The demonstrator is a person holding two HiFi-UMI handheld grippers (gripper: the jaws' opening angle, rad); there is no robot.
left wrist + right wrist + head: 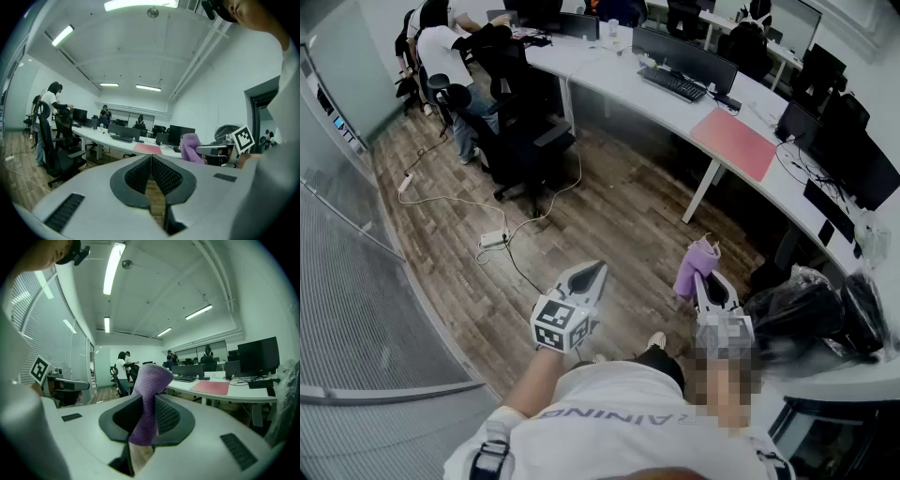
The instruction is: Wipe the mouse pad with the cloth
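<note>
Nearest, held out over the wooden floor [609,202], both tools side by side and apart. On the left, the left gripper [151,161]: clenched, ribbed pads pressed flat together, nothing between them, marker cube [560,324] just behind the jaws. On the right, the right gripper [149,401]: grasping the purple cloth [152,380], pinched at mid-length, one end bulging up above the jaw tips, the other hanging below them. Not touching any surface, the cloth, and well apart from the desk.

Just beside the right gripper, at the near right, a crumpled black bag [811,314] on a desk corner.

Farther out on the floor, a white power strip [494,239] with a cable trailing toward a black office chair [520,136].

Beyond that, the long white desk [600,70] curving across the room. Lying flat near its front edge, above a slanted white leg, the pink mouse pad [733,142], uncovered, nothing on it. To the pad's left, a black keyboard [674,84] in front of a dark monitor [684,56]; to its right, more dark monitors along the desk.

At the far left end, a seated person in a white top [442,52] next to further chairs.
</note>
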